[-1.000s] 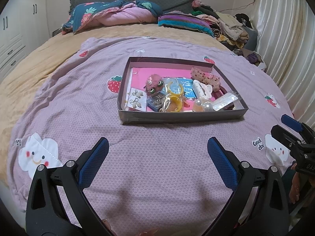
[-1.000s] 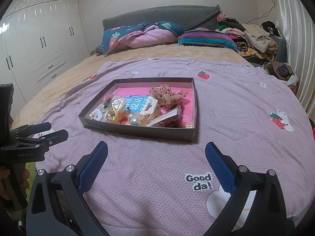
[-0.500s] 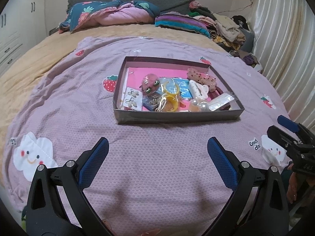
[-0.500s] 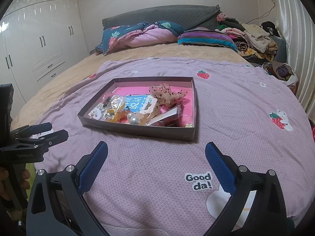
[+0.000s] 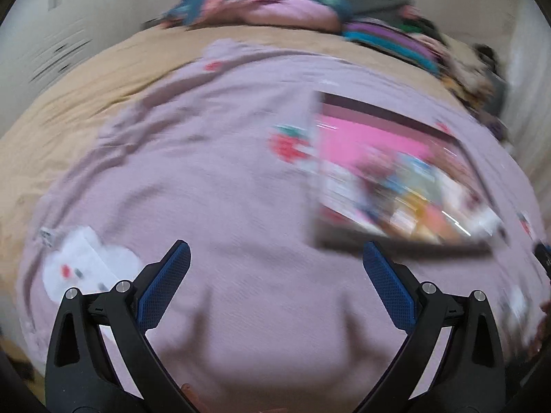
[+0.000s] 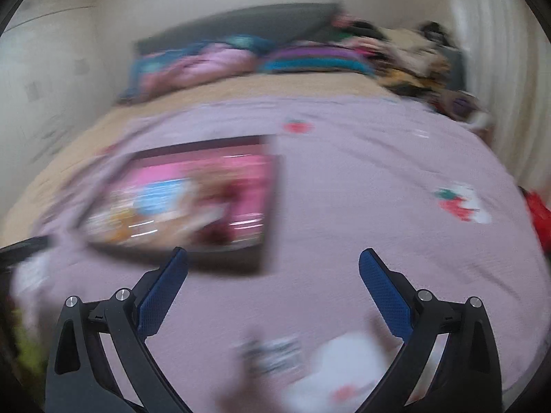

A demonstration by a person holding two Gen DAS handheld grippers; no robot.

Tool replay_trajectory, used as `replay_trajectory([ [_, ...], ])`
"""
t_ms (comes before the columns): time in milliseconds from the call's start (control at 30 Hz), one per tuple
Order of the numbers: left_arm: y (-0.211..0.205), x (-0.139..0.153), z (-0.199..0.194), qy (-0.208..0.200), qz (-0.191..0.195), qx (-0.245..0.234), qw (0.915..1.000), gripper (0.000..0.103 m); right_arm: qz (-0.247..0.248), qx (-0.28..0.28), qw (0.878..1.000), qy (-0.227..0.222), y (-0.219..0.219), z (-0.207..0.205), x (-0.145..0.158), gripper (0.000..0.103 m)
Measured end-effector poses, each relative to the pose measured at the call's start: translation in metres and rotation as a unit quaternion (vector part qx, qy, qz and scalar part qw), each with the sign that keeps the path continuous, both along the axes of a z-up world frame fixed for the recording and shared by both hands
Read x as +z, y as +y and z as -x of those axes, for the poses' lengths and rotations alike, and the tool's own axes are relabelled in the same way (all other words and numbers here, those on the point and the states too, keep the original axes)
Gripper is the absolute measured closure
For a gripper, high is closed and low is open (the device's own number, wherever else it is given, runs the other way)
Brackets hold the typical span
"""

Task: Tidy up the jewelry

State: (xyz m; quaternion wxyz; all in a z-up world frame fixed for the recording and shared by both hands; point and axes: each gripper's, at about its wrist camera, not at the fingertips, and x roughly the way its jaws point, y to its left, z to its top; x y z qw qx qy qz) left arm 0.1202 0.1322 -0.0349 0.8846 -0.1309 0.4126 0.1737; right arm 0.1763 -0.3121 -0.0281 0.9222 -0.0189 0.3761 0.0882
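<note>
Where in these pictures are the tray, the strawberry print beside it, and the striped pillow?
tray [image 5: 396, 112], left wrist view, on its dark far wall.
strawberry print [image 5: 287, 143], left wrist view, on the red fruit.
striped pillow [image 6: 316, 56], right wrist view, on its purple and teal top.

A bed [image 5: 86, 79] with a tan sheet carries a lilac strawberry-print cover [image 5: 206, 172]. On the cover, ahead and right of the left gripper [image 5: 275, 261], sits a shallow dark box [image 5: 396, 244] with a pink floor, its contents blurred. Pillows [image 6: 206, 58] and heaped clothes [image 6: 406, 58] lie far ahead at the headboard.
</note>
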Motion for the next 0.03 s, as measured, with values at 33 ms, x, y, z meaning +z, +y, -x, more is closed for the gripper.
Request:
replay_trajectory([
  [33,0.0222,-0.0043,-0.0065,-0.001,-0.01,0.026,0.9996,0.009,0.018,-0.039,0.999,0.007,-0.0201,-0.0218,-0.0089,0.004],
])
